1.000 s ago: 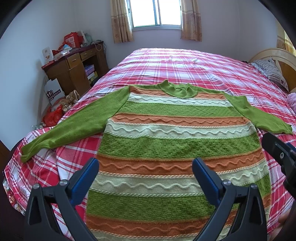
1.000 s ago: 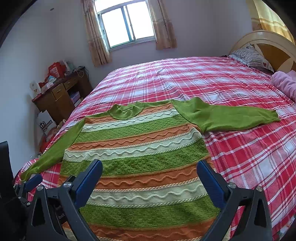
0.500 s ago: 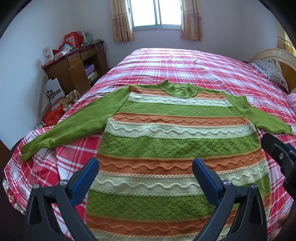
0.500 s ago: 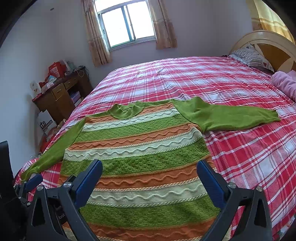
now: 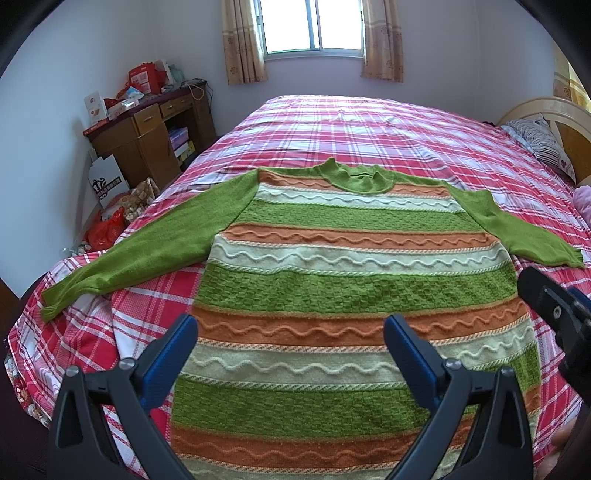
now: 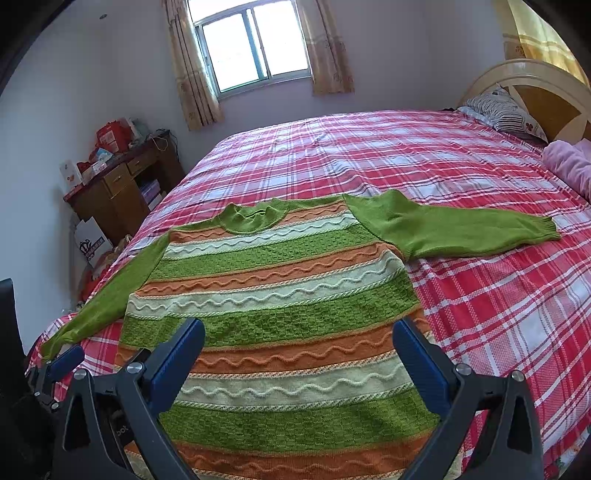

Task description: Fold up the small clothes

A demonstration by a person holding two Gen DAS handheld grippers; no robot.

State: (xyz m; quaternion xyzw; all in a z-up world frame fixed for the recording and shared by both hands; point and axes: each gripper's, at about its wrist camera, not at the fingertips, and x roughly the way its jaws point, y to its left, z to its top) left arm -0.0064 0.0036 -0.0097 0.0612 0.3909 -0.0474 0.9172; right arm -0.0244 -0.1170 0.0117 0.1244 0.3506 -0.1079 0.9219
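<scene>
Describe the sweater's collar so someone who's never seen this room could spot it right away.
Start at the big bed with the red plaid cover, below the window. A striped sweater lies flat on it, sleeves spread. The collar sits at its far end toward the window: a plain green ring, unlike the wavy orange and cream bands beside it.

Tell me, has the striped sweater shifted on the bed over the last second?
No. The striped sweater lies flat in the same place: its collar and cuffs sit on the same checks of the plaid bedspread as before.

A striped sweater (image 5: 343, 288) lies flat on the plaid bed (image 5: 369, 125), left gripper (image 5: 290, 332) fingers (image 5: 173, 350) spread above it.
</scene>
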